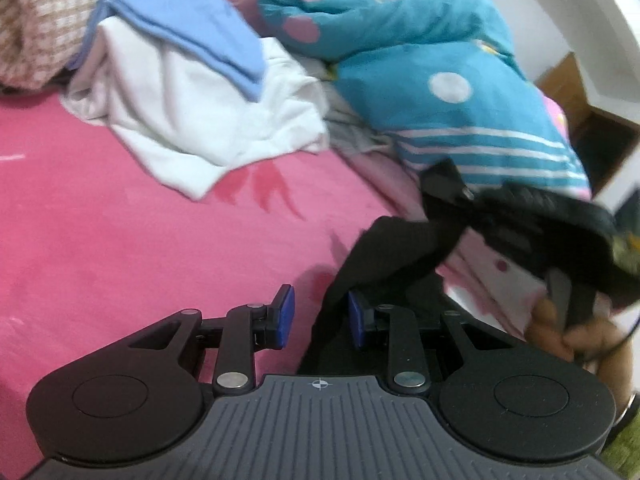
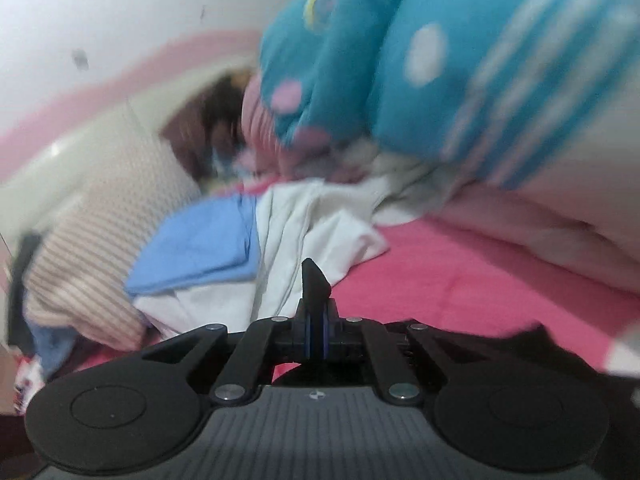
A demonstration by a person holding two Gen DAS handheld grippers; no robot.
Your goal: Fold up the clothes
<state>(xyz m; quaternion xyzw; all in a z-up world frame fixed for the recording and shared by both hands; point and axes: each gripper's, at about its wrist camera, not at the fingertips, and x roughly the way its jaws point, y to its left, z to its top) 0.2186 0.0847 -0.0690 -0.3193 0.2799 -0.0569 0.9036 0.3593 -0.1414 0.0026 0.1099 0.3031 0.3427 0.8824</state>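
A black garment (image 1: 392, 248) hangs over the pink bedsheet (image 1: 120, 260) at the right of the left wrist view. My left gripper (image 1: 320, 316) is open; the cloth's edge lies against its right blue pad (image 1: 356, 320), and pink sheet shows in the gap. My right gripper (image 1: 444, 192), held by a hand (image 1: 560, 332), grips the garment's upper end. In the right wrist view the right gripper (image 2: 316, 320) is shut, with a tip of the black garment (image 2: 314, 280) sticking up between its pads.
A crumpled white garment (image 1: 192, 120) with a folded blue cloth (image 1: 188, 20) on top lies further back on the bed. A turquoise dotted quilt (image 1: 420, 40) is bunched at the back right. A checked pillow (image 1: 40, 20) sits at the far left, with wooden furniture (image 1: 572, 92) beyond the bed.
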